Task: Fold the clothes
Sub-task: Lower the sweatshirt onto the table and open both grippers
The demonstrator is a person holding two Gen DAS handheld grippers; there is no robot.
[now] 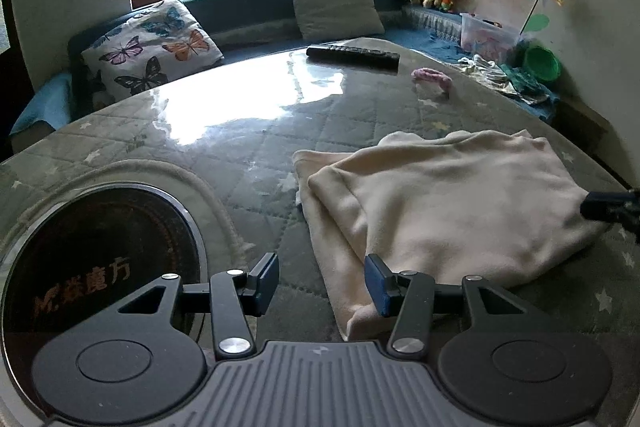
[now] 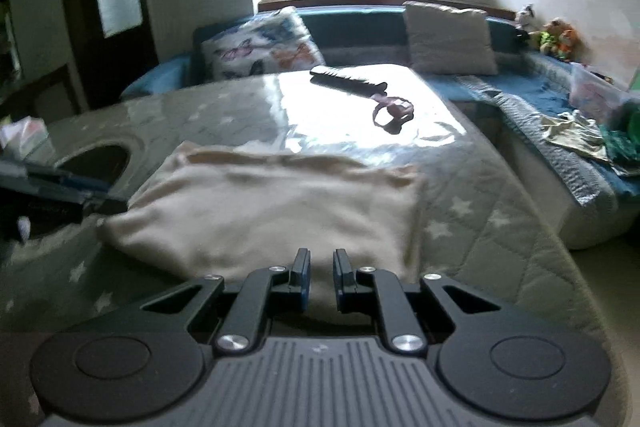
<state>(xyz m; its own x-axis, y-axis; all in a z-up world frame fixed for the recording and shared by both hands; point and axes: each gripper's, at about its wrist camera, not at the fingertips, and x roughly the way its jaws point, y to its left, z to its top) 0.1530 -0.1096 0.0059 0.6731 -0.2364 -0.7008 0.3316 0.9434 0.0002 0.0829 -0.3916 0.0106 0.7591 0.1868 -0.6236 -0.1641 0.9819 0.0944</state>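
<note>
A cream fleece garment (image 1: 452,203) lies folded on the quilted, glass-topped table (image 1: 248,155); a lower layer sticks out along its left side. My left gripper (image 1: 322,285) is open at the garment's near left edge. Its right finger rests against the protruding layer, and nothing is held between the jaws. The right gripper (image 1: 600,207) touches the garment's right corner. In the blurred right wrist view, the garment (image 2: 260,211) runs into the narrow gap of my right gripper (image 2: 322,275), whose fingers stand close together on its near edge. The left gripper (image 2: 80,193) shows at the left.
A round black cooktop (image 1: 100,259) is set into the table at the near left. A remote control (image 1: 352,55) and a pink hair tie (image 1: 432,77) lie at the far side. Behind them is a blue sofa with cushions (image 1: 152,43), soft toys and a plastic box (image 1: 486,33).
</note>
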